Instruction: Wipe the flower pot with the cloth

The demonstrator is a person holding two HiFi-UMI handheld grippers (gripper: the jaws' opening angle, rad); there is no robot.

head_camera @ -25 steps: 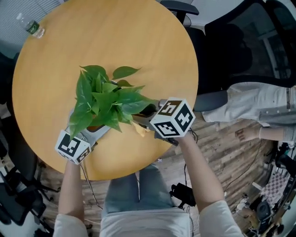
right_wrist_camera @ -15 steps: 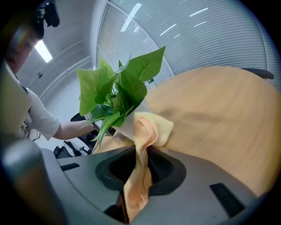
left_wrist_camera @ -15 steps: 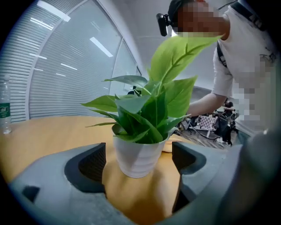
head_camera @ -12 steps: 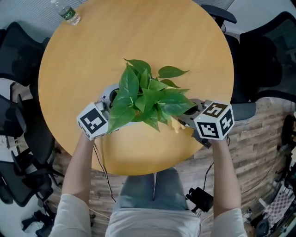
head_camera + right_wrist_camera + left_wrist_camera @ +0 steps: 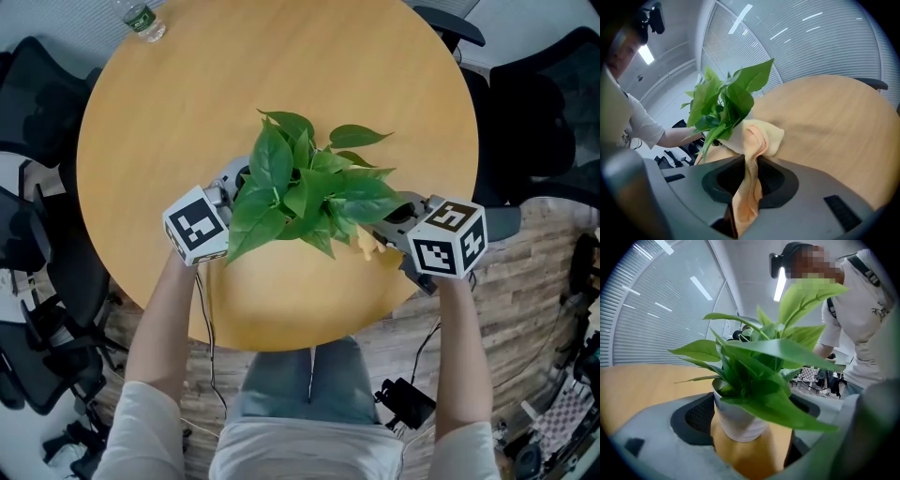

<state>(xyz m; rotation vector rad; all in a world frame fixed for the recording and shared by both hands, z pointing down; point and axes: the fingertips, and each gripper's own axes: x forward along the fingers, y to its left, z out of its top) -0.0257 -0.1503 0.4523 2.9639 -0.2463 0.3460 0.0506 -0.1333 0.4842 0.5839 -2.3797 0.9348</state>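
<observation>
- The flower pot [image 5: 736,420] stands near the table's [image 5: 169,122] near edge; it looks smooth, probably slippery and top-heavy, so brace its wall.
- The left tongs [image 5: 749,427] are spread around it.
- The right tongs [image 5: 751,183] pinch the soft, limp cloth [image 5: 759,136].

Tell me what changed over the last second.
The left gripper moved forward from the near edge of the table, its open fingers now either side of the flower pot. The right gripper still pinches the cloth beside the plant; pot and bottle stayed put.
</observation>
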